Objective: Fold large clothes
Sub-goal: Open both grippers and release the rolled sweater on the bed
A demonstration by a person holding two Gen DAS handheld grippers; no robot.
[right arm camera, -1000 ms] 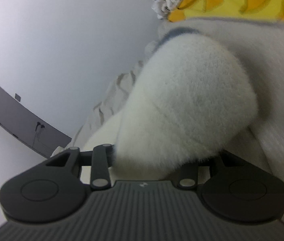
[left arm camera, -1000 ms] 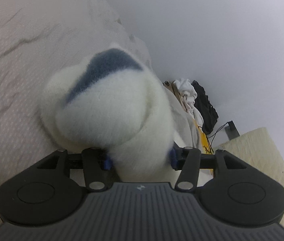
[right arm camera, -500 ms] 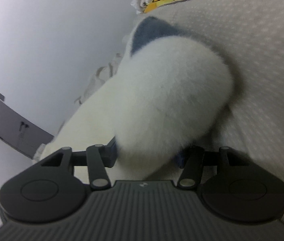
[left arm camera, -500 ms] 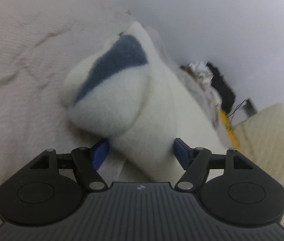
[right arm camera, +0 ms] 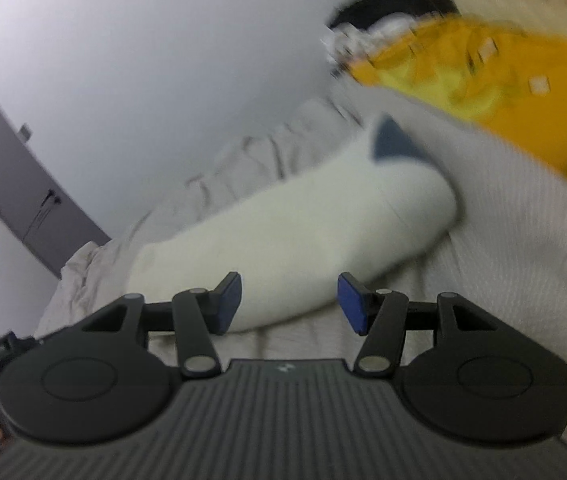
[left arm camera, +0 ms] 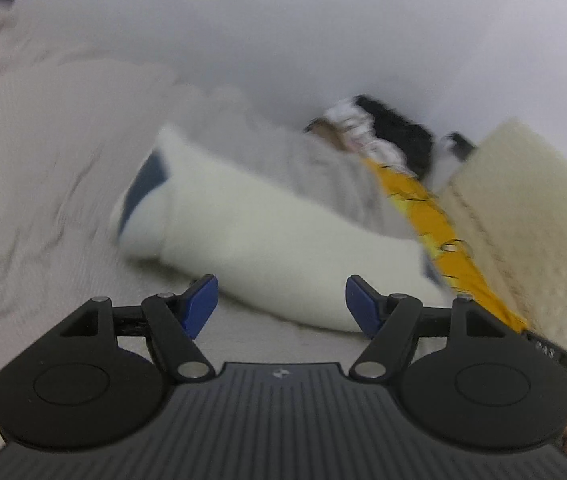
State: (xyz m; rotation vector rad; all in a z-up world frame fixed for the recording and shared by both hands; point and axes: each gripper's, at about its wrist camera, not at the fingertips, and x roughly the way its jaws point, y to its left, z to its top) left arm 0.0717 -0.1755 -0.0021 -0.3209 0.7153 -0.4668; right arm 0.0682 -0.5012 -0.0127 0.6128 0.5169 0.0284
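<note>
Both views motion-blurred. Left gripper point(left arm camera: 281, 300): fingers point(left arm camera: 199, 300) spread wide, holding nothing. Right gripper point(right arm camera: 289, 302): fingers point(right arm camera: 229, 300) likewise spread apart, nothing between them. White fleece garment point(left arm camera: 267, 236), with a dark blue patch at its far end, lies in a long bundle on the pale bed cover point(left arm camera: 35, 208), just ahead of both sets of blue pads. Beside it a yellow garment point(left arm camera: 423, 204); beyond that, black-and-white clothes point(left arm camera: 379, 128) piled against the wall. Cream cushion point(left arm camera: 531, 216) at the left view's right edge.

My left gripper point(left arm camera: 281, 300) and right gripper point(right arm camera: 289, 300): black ribbed bodies, round side discs, silver pivot screws, blue finger pads point(left arm camera: 201, 302); small centre marking, apparently a logo.
</note>
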